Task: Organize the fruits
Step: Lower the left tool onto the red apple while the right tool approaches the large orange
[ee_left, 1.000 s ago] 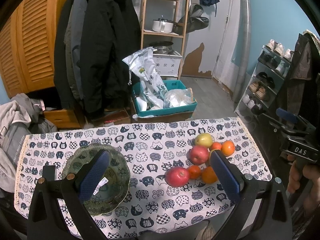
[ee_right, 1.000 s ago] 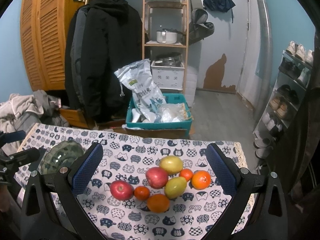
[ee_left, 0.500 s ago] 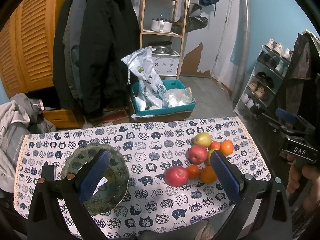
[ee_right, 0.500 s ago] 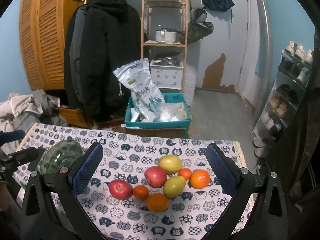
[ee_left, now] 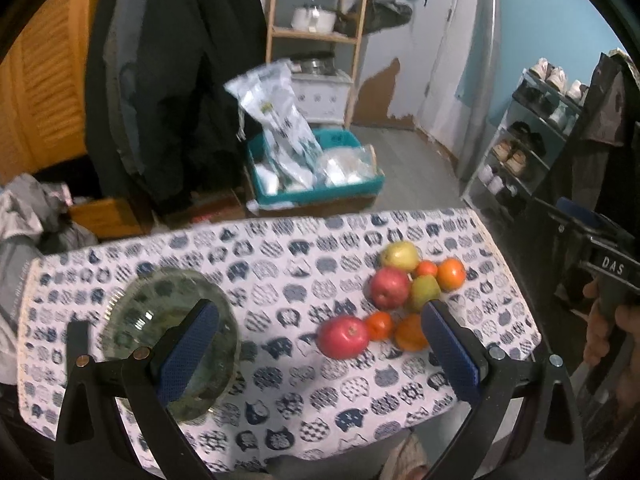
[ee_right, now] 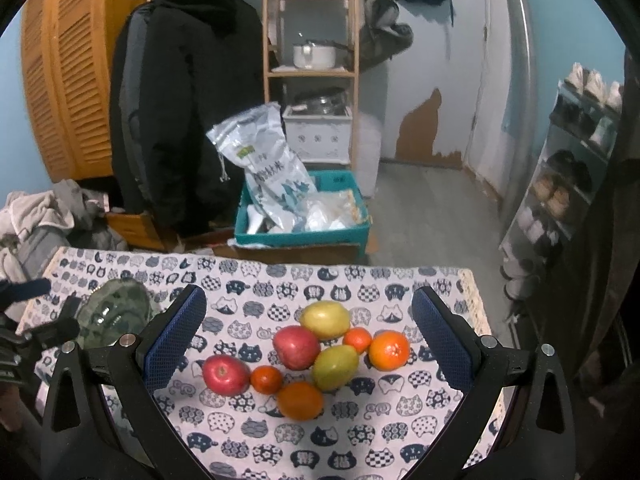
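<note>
- Fruits (ee_right: 308,360) sit in one tight cluster on the right part of the surface (ee_right: 360,440), all touching or just beside each other.
- Cluster holds two red apples (ee_right: 225,375), two yellow-green fruits (ee_right: 325,319), two large oranges (ee_right: 389,350) and two small orange ones (ee_right: 267,379).
- Left red apple is at the cluster's left end, touching a small orange fruit; the other red apple (ee_right: 296,347) is mid-cluster.
- Glass bowl (ee_left: 160,320) stands on the left part of the surface, well apart from the fruits; left wrist view is blurred.
- Left gripper (ee_left: 320,356) has jaws wide apart, nothing between them; its left finger (ee_left: 188,354) overlaps the bowl in view, contact unclear.
- Right gripper (ee_right: 308,340) also has jaws spread wide, holding nothing, framing the fruit cluster from above.
- Hand (ee_left: 612,344) holds the right gripper's handle at the right edge of the left wrist view.
- Cat-print cloth (ee_left: 280,280) covers the surface.
- Behind: teal bin (ee_right: 300,232) with bags, dark coats (ee_right: 180,120), wooden shelf (ee_right: 312,72), shoe rack (ee_right: 568,184).
</note>
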### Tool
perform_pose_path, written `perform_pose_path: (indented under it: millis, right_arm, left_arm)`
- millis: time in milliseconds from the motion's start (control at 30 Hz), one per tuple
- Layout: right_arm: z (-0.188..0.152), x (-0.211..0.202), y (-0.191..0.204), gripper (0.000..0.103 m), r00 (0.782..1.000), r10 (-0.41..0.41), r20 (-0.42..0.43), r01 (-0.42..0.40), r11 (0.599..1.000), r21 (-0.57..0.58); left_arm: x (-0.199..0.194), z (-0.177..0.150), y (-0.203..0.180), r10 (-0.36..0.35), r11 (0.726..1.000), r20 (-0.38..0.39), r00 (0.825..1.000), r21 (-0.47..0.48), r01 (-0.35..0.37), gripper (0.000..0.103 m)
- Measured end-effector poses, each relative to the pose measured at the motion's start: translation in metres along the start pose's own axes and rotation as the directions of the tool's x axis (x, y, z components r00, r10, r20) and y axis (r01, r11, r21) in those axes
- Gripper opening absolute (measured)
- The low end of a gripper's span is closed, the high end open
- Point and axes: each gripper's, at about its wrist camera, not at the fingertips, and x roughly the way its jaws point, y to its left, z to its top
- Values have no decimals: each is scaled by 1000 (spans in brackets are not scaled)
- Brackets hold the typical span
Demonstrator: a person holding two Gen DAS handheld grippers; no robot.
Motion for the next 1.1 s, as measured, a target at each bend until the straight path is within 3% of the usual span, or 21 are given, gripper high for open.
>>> perform_pose_path:
  millis: [233, 567, 1100]
  right_arm:
    - [-11, 34, -24, 101, 995, -44, -93, 44, 999, -4]
    - [-28, 81, -53, 101, 976, -25, -218, 35, 999, 40]
    - [-68, 166, -95, 101, 909, -36, -415, 72, 995, 72]
  left_arm:
    - [40, -5, 4, 5, 1000, -93, 996, -22, -7, 102]
    - [92, -10, 0, -2, 999, -204, 979, -38, -6, 102]
    - [178, -27, -9, 8, 998, -365, 931, -48, -27, 102]
